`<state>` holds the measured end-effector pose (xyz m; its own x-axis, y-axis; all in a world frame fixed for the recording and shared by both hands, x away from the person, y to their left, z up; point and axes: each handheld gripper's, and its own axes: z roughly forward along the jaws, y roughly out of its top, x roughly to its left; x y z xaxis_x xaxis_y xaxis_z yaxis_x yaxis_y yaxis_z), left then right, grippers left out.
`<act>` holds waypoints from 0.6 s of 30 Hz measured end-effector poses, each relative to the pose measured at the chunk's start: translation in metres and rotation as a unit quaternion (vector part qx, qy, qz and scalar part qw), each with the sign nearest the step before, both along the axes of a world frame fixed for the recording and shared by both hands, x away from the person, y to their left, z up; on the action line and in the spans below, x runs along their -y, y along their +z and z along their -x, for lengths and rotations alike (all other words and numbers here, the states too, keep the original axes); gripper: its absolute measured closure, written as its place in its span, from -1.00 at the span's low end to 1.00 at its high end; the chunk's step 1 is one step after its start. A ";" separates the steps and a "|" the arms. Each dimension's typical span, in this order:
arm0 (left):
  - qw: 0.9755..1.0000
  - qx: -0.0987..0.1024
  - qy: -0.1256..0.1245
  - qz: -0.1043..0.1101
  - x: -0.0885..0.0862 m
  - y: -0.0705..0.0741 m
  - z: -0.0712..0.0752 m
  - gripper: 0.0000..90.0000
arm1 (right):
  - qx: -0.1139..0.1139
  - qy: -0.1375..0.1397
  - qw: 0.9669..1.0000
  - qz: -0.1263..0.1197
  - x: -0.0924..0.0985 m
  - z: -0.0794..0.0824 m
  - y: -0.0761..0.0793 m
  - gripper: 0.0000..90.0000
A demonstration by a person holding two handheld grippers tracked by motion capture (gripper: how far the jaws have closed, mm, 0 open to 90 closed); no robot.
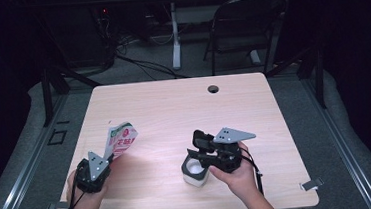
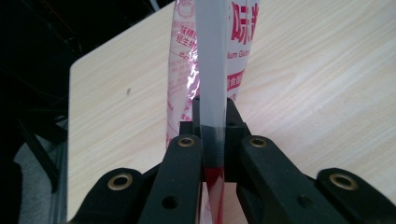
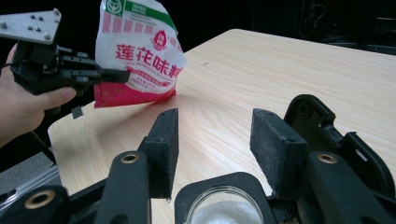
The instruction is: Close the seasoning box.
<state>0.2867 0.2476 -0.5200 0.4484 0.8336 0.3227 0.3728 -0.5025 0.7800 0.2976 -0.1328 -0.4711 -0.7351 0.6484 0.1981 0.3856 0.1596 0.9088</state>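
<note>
L claw point(image 1: 108, 159) clamped on bottom edge of red-white seasoning packet point(image 1: 121, 139), jaws pinching thin seam; packet held upright-ish off desk point(image 1: 173, 105), tilted toward centre, near front-left corner. In left gripper view packet point(image 2: 212, 60) edge-on betw jaws. In right gripper view L claw point(image 3: 122, 74) grips packet point(image 3: 140, 51) at lower left side, printed face showing, bottom edge just above desk. R claw point(image 1: 196, 142) apart, nothing betw pads; pads point(image 3: 273, 144) standing above small white jar point(image 1: 195, 171) w/ black collar, white powder inside point(image 3: 226, 212). Jar on desk front-centre, right beside R hand point(image 1: 237, 175), well apart from packet.
</note>
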 end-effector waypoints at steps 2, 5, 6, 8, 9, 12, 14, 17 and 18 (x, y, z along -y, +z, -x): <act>1.000 -0.010 -0.012 0.000 0.003 -0.002 -0.001 0.97 | -0.002 0.000 1.000 -0.003 0.000 0.000 0.000 0.15; 0.999 -0.030 -0.029 -0.004 0.010 -0.007 -0.002 0.97 | -0.005 0.001 1.000 -0.003 0.001 0.000 0.001 0.15; 0.999 -0.033 -0.033 -0.007 0.012 -0.009 -0.002 0.97 | -0.006 0.000 1.000 -0.001 0.001 0.000 0.001 0.15; 0.998 -0.043 -0.044 -0.011 0.017 -0.012 -0.003 0.97 | -0.007 -0.003 1.000 -0.003 0.002 -0.001 0.001 0.15; 0.998 -0.045 -0.046 -0.014 0.019 -0.013 -0.003 0.97 | -0.009 -0.004 1.000 -0.003 0.002 -0.001 0.001 0.15; 0.996 -0.061 -0.056 -0.014 0.022 -0.017 -0.005 0.96 | -0.019 -0.002 1.000 -0.013 0.004 -0.001 0.001 0.19; 0.996 -0.072 -0.058 -0.006 0.024 -0.021 -0.006 0.96 | -0.025 -0.001 1.000 -0.015 0.006 -0.002 0.001 0.21; 0.995 -0.075 -0.062 -0.013 0.028 -0.022 -0.006 0.95 | -0.029 -0.004 0.999 -0.019 0.008 -0.002 0.001 0.26; 0.995 -0.076 -0.064 -0.014 0.029 -0.023 -0.006 0.95 | -0.029 -0.004 0.999 -0.020 0.008 -0.002 0.001 0.28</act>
<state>0.2932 0.2190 -0.5429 0.5952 0.7587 0.2648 0.4179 -0.5737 0.7045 0.3001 -0.1412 -0.4698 -0.7162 0.6451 0.2663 0.4390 0.1199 0.8904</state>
